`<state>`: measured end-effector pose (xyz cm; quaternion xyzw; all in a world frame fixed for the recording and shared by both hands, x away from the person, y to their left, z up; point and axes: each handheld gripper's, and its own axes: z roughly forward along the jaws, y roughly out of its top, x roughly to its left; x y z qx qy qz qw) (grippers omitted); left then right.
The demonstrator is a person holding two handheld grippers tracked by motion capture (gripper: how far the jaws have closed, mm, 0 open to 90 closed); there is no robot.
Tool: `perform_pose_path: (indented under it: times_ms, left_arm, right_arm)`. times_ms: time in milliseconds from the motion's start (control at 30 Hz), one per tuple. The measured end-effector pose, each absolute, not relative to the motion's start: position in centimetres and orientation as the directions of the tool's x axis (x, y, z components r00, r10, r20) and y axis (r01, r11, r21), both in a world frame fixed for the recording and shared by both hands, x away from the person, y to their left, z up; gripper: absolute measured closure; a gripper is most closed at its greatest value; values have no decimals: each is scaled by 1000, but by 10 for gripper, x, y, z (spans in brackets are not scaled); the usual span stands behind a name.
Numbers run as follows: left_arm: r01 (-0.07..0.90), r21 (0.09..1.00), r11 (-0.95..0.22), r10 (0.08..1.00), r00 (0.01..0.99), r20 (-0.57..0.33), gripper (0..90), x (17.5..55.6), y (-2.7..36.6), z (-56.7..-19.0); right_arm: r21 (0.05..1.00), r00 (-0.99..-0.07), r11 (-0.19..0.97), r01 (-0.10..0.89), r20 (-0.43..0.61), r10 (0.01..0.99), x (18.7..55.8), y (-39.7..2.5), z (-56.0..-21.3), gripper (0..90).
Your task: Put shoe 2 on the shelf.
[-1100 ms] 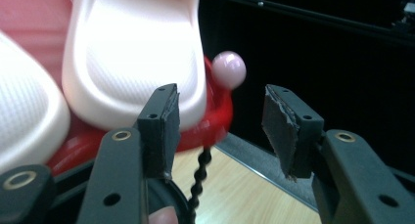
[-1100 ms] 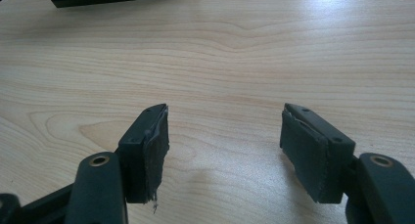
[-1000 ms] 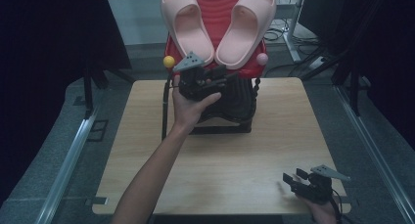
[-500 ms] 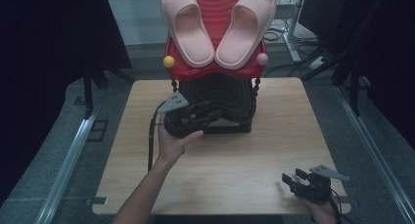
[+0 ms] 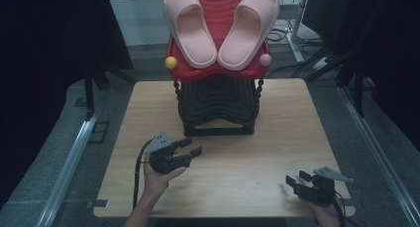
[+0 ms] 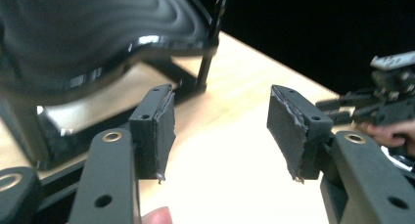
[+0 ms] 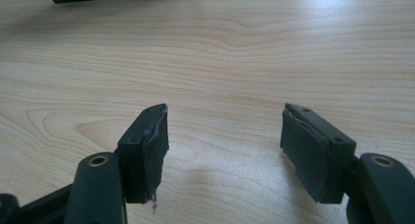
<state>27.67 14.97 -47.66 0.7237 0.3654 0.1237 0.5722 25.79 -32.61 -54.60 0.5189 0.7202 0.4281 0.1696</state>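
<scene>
My left gripper (image 5: 192, 147) is the one nearest the work, so I take the black rack (image 5: 218, 105) ahead of it as the thing in hand. The rack stands on the wooden table (image 5: 277, 118) just beyond my left jaws, apart from them, and in the left gripper view its glossy ribbed body (image 6: 93, 33) fills the space up and to the left of the jaws, with its base frame lying on the wood just past the left pad. On top of the rack sits a red ribbed tier (image 5: 218, 19) carrying two pink slippers (image 5: 190, 31), soles up and toes leaning together; a yellow ball (image 5: 171, 62) and a pink ball (image 5: 265, 60) hang at its two lower corners.

My left gripper (image 6: 220, 121) stands wide open with nothing between the pads, hovering over bare wood. My right gripper (image 5: 296, 179) is well off to the right of the left one, near the table's front edge, far from the rack. Its jaws (image 7: 225, 145) are spread wide too, empty, with only wood grain between them. From the left gripper view I can see the right gripper (image 6: 386, 97) and the hand (image 6: 391, 133) that holds it.
</scene>
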Motion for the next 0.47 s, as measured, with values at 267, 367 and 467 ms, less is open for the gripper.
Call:
perform_pose_path:
  times_ms: [267, 367, 467]
  left_arm:
    - [444, 892, -88, 667, 691, -279, 413, 270, 162, -505]
    - [443, 893, -79, 662, 693, -285, 407, 268, 164, -505]
    - [444, 890, -102, 672, 690, -267, 393, 269, 164, -506]
  right_arm:
    - [788, -402, 99, 608, 198, 894, 260, -326, -548, 347]
    - [791, -401, 99, 603, 194, 895, 261, -325, -548, 346]
    - [798, -397, 91, 595, 194, 897, 263, -324, -545, 347]
